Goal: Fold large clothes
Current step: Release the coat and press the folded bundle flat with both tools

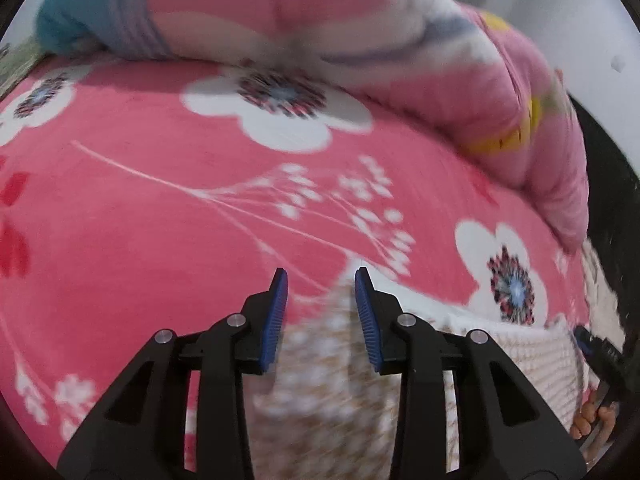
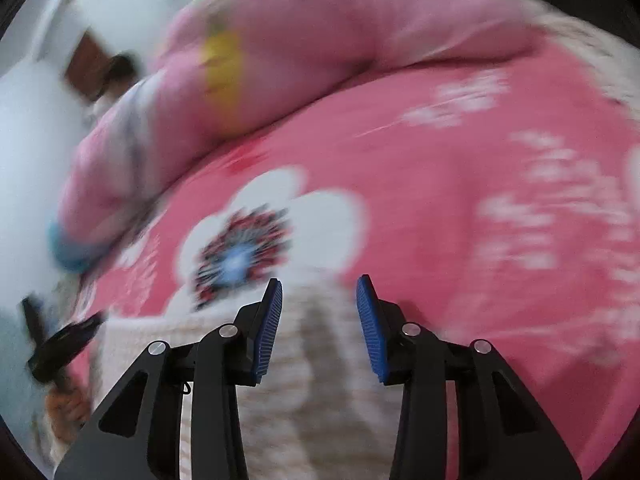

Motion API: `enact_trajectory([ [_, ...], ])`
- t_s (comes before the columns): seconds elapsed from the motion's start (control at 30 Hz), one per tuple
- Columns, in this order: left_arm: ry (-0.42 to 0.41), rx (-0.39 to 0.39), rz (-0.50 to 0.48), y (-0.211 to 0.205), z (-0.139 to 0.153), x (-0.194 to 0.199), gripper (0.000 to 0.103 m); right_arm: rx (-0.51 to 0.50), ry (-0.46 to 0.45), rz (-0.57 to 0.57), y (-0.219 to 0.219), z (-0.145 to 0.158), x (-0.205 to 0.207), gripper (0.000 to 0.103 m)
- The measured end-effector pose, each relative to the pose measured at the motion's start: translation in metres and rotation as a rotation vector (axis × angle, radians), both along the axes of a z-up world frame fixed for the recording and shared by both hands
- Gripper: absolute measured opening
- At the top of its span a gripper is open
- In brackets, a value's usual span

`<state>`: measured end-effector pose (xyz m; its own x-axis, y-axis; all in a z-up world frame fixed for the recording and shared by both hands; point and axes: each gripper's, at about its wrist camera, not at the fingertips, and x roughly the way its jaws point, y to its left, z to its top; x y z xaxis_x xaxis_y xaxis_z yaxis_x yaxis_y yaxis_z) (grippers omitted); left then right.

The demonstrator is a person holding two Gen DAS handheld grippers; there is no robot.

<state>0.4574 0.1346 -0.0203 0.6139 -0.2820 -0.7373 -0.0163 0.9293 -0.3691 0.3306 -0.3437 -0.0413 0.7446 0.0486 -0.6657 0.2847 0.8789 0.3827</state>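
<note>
Both claws, left and right, hang open over your sweater, so you risk pinching the blanket underneath.

The left gripper and right gripper both point forward with jaws spread apart, gripping nothing.

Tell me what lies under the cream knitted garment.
The cream knitted garment lies on the pink flower-print blanket, which shows around it. Whatever is beneath the blanket is covered.
</note>
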Motion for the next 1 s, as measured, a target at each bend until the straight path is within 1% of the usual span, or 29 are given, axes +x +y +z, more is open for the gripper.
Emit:
enact_trajectory([
  [0.03, -0.025, 0.007, 0.009, 0.005, 0.009, -0.011, 0.033, 0.014, -0.02, 0.002, -0.002, 0.006, -0.011, 0.038],
  [0.07, -0.05, 0.006, -0.003, 0.007, 0.018, -0.02, 0.033, 0.018, -0.034, 0.007, -0.001, 0.013, -0.02, 0.039],
  [0.13, -0.101, 0.003, -0.049, 0.001, 0.031, -0.037, 0.033, -0.013, -0.072, 0.046, 0.014, 0.028, -0.042, 0.041],
  [0.17, -0.138, 0.008, -0.108, -0.011, 0.042, -0.055, 0.034, -0.03, -0.085, 0.084, 0.027, 0.035, -0.051, 0.044],
  [0.2, -0.155, 0.007, -0.163, -0.021, 0.048, -0.067, 0.035, -0.041, -0.093, 0.129, 0.043, 0.039, -0.055, 0.048],
  [0.23, -0.166, 0.002, -0.229, -0.036, 0.051, -0.078, 0.036, -0.054, -0.093, 0.2, 0.062, 0.04, -0.061, 0.049],
  [0.3, -0.158, -0.001, -0.342, -0.066, 0.048, -0.094, 0.039, -0.103, -0.062, 0.316, 0.099, 0.03, -0.064, 0.05],
  [0.33, -0.142, -0.002, -0.376, -0.077, 0.042, -0.097, 0.039, -0.129, -0.042, 0.333, 0.11, 0.023, -0.062, 0.05],
  [0.37, -0.089, 0.025, -0.414, -0.098, 0.026, -0.1, 0.039, -0.154, -0.001, 0.343, 0.119, 0.012, -0.059, 0.05],
  [0.4, -0.039, 0.05, -0.418, -0.109, 0.009, -0.099, 0.039, -0.19, 0.074, 0.342, 0.129, -0.009, -0.048, 0.05],
  [0.43, 0.011, 0.084, -0.408, -0.119, -0.013, -0.095, 0.041, -0.226, 0.111, 0.332, 0.131, -0.024, -0.041, 0.05],
  [0.47, 0.0, 0.095, -0.401, -0.121, -0.024, -0.093, 0.042, -0.237, 0.12, 0.333, 0.131, -0.035, -0.036, 0.051],
  [0.5, -0.011, 0.087, -0.397, -0.119, -0.027, -0.092, 0.041, -0.211, 0.118, 0.325, 0.128, -0.037, -0.035, 0.051],
  [0.57, -0.019, 0.059, -0.362, -0.109, -0.014, -0.099, 0.04, -0.194, 0.132, 0.297, 0.128, -0.024, -0.044, 0.051],
  [0.6, -0.036, 0.065, -0.36, -0.104, -0.004, -0.107, 0.038, -0.206, 0.137, 0.296, 0.131, -0.013, -0.053, 0.051],
  [0.63, -0.061, 0.078, -0.367, -0.1, 0.003, -0.116, 0.038, -0.217, 0.117, 0.322, 0.137, -0.004, -0.065, 0.051],
  [0.67, -0.11, 0.094, -0.385, -0.098, 0.014, -0.132, 0.039, -0.222, 0.09, 0.352, 0.144, 0.003, -0.078, 0.051],
  [0.7, -0.14, 0.088, -0.417, -0.096, 0.02, -0.147, 0.043, -0.229, 0.053, 0.391, 0.156, 0.01, -0.095, 0.051],
  [0.73, -0.149, 0.077, -0.446, -0.097, 0.021, -0.16, 0.045, -0.24, 0.035, 0.421, 0.166, 0.011, -0.107, 0.051],
  [0.77, -0.141, 0.07, -0.488, -0.1, 0.016, -0.175, 0.045, -0.251, 0.032, 0.439, 0.171, 0.008, -0.115, 0.051],
  [0.8, -0.122, 0.092, -0.497, -0.104, 0.007, -0.183, 0.046, -0.272, 0.045, 0.451, 0.18, 0.001, -0.121, 0.051],
  [0.83, -0.102, 0.126, -0.49, -0.109, -0.003, -0.186, 0.046, -0.316, 0.099, 0.45, 0.192, -0.02, -0.119, 0.051],
  [0.87, -0.075, 0.176, -0.475, -0.116, -0.024, -0.186, 0.047, -0.359, 0.127, 0.442, 0.2, -0.037, -0.114, 0.053],
  [0.9, -0.084, 0.194, -0.469, -0.119, -0.032, -0.187, 0.047, -0.391, 0.135, 0.438, 0.203, -0.051, -0.109, 0.055],
  [0.93, -0.103, 0.215, -0.461, -0.12, -0.035, -0.188, 0.047, -0.371, 0.124, 0.431, 0.2, -0.057, -0.106, 0.056],
  [0.97, -0.116, 0.227, -0.445, -0.121, -0.029, -0.193, 0.046, -0.317, 0.122, 0.418, 0.195, -0.052, -0.107, 0.056],
  [1.0, -0.124, 0.23, -0.433, -0.121, -0.023, -0.197, 0.044, -0.288, 0.121, 0.407, 0.191, -0.043, -0.11, 0.056],
])
